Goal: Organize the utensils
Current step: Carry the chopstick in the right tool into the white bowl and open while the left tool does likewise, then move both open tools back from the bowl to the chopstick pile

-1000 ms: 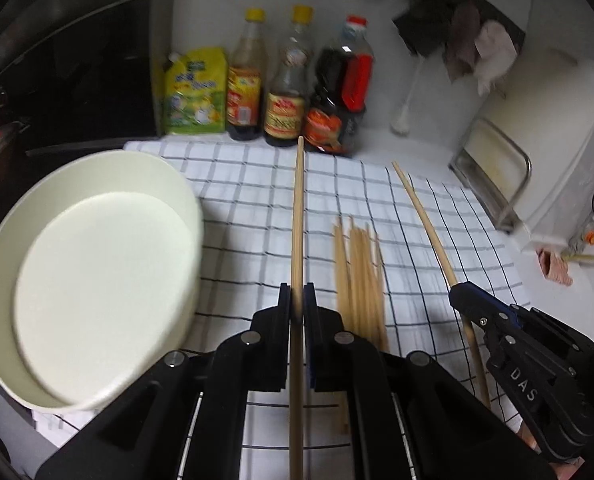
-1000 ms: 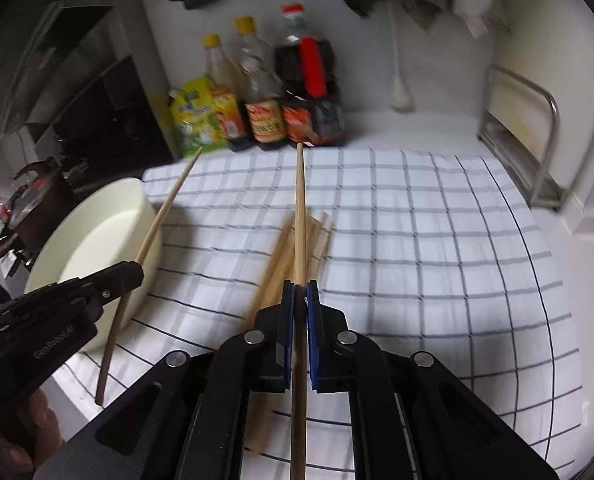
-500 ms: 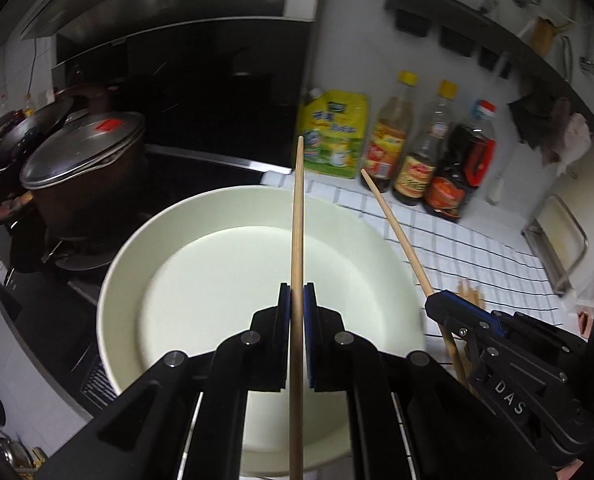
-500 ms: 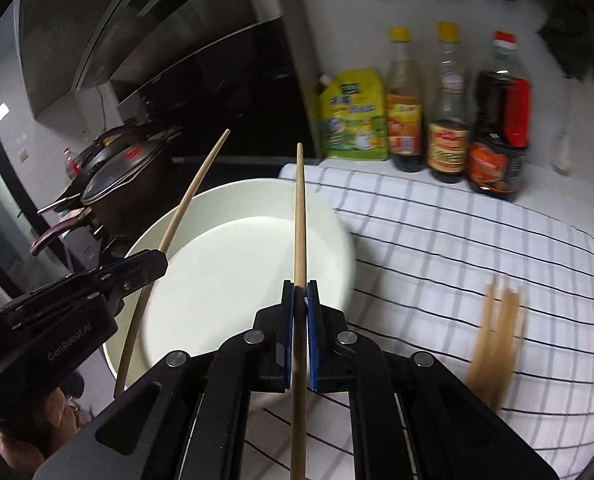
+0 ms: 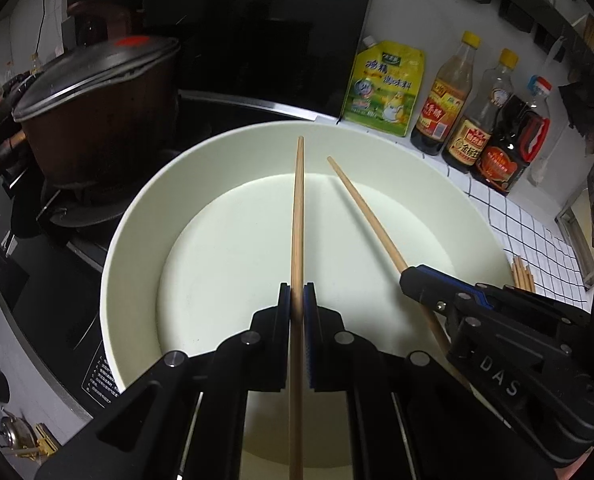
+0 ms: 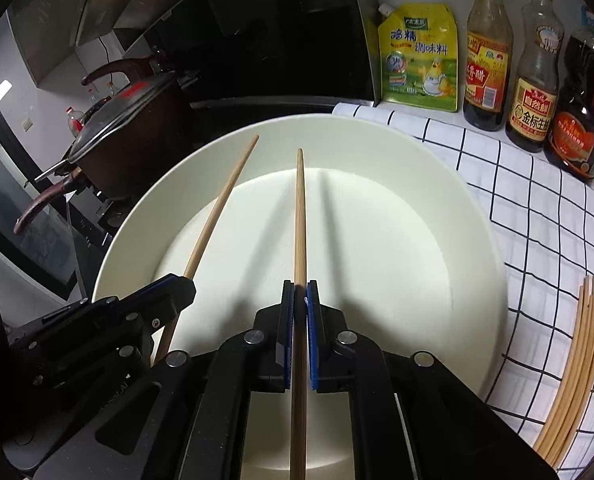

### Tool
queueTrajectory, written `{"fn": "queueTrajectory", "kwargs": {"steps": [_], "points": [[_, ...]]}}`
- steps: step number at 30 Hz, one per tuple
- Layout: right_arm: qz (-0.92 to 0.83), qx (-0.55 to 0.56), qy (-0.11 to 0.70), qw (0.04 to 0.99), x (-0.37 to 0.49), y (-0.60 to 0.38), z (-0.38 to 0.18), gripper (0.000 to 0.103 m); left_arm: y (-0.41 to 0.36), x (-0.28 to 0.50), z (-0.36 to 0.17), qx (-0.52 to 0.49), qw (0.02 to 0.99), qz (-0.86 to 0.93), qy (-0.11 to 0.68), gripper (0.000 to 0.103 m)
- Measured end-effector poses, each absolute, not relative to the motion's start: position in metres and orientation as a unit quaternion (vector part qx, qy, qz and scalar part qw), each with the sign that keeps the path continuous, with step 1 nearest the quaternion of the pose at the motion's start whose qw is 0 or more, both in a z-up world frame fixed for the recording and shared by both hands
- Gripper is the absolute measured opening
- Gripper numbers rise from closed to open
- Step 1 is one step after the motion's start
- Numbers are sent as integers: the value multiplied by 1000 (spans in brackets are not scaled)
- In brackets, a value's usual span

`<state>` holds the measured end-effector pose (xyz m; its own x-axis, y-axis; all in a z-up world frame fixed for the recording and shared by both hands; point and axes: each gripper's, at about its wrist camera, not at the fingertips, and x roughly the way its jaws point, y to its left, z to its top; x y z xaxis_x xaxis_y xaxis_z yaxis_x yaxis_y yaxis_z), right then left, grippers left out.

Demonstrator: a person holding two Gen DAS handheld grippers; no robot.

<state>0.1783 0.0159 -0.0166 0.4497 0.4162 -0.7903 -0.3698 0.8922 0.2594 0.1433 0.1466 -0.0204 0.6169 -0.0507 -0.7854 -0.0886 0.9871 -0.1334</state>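
Two tongs are in play: the left tongs (image 5: 297,292) are clamped on one chopstick (image 5: 298,216) and the right tongs (image 6: 300,292) on a second chopstick (image 6: 300,216), both sticks pointing out ahead over the one white bowl (image 6: 477,216). To the right of the right tongs a bundle of loose chopsticks (image 6: 577,364) lies on the checked cloth (image 6: 537,208), too overlapped and cut off to count. Beyond the bowl stand three bottles (image 6: 489,52) and one yellow pouch (image 6: 419,60); left of the left tongs sits one lidded pot (image 5: 97,100).
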Motion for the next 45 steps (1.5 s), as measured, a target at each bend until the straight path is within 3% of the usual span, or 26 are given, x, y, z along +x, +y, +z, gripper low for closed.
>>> {"fn": "queueTrajectory", "kwargs": {"steps": [10,13,15,26,33,36,45], "points": [[216,22,481,849,181,16,-25,6,155,149,-33,-94,886,20,453,10],[212,28,481,850,183,12,-24,10,157,147,-33,-97,887,26,451,38],[209,26,478,853,180,11,-21,10,158,145,-29,-97,891,30,443,47],[194,19,457,868,163,2,-6,10,162,127,-16,-89,899,43,426,51],[184,5,441,879,138,-3,5,16,161,110,-7,-88,904,41,416,51],[181,6,435,882,128,-7,11,18,157,101,-2,-89,907,40,410,61],[159,2,419,894,96,-23,22,25,145,82,12,-81,915,32,395,67]]}}
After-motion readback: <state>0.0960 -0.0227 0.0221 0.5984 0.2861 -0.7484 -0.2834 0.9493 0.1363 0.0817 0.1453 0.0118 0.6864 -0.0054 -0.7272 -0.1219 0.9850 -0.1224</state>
